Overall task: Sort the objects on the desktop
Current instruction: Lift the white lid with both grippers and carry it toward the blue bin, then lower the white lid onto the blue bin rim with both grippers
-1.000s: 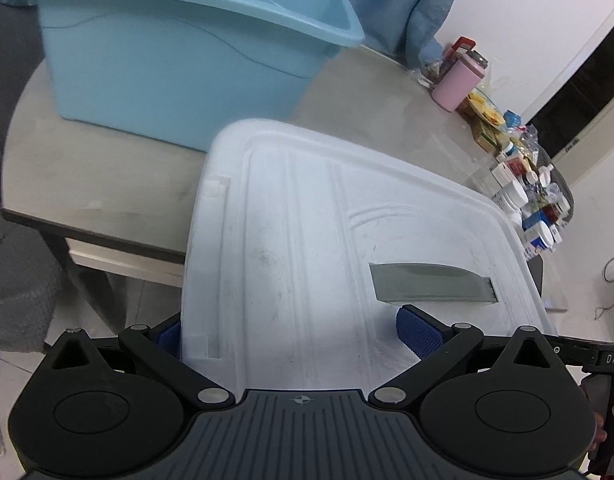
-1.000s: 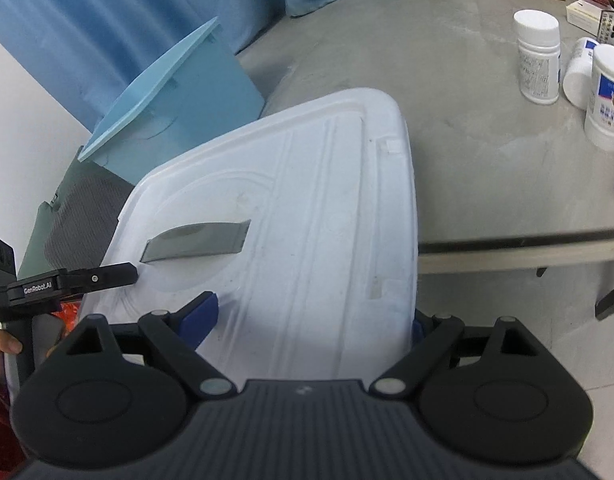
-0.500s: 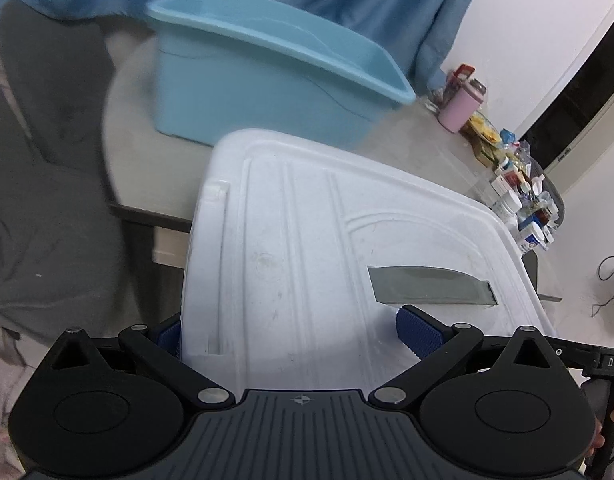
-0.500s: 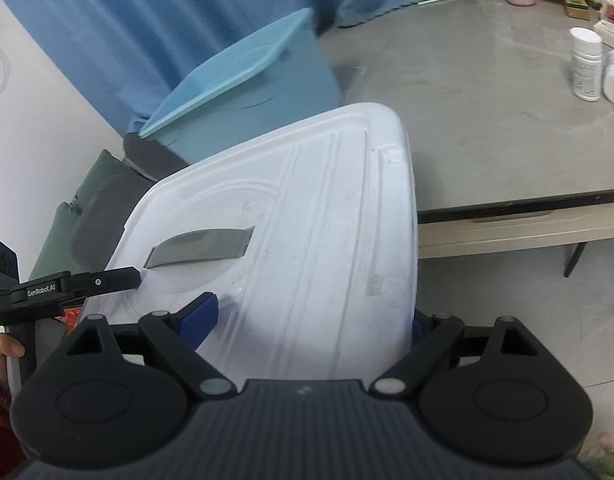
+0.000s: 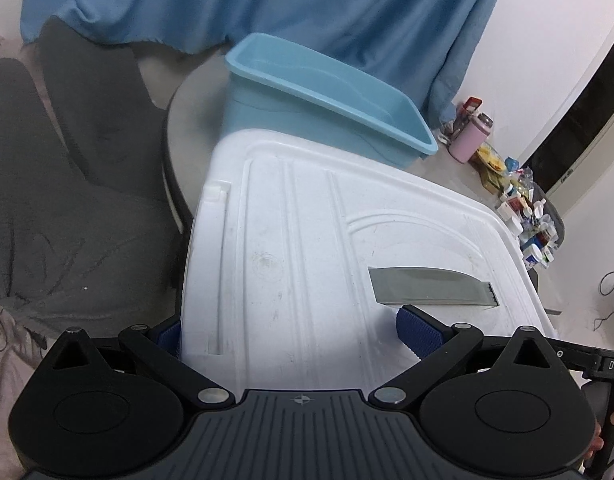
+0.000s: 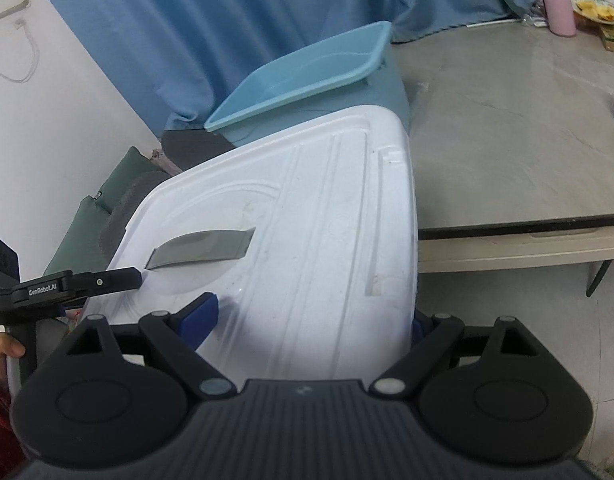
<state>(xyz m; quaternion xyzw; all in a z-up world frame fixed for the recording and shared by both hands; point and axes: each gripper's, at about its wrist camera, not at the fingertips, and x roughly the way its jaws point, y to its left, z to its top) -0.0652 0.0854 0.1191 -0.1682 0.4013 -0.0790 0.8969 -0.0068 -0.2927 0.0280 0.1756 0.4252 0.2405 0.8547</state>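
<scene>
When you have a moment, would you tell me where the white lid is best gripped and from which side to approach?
The white lid is broad, flat and thin, so its near rim suits best, approached edge-on from the person's side. Both tongs do this: left tongs and right tongs each pinch that rim, one pad on top, one beneath, either side of the grey handle slot.

Far table clutter [image 5: 527, 216] — too small, indistinct

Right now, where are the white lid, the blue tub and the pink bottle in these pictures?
white lid [image 5: 307, 264]: left wrist view, on its ribbed top surface.
blue tub [image 6: 307, 68]: right wrist view, on its inner floor.
pink bottle [image 5: 469, 140]: left wrist view, on its body, below the cap.
</scene>
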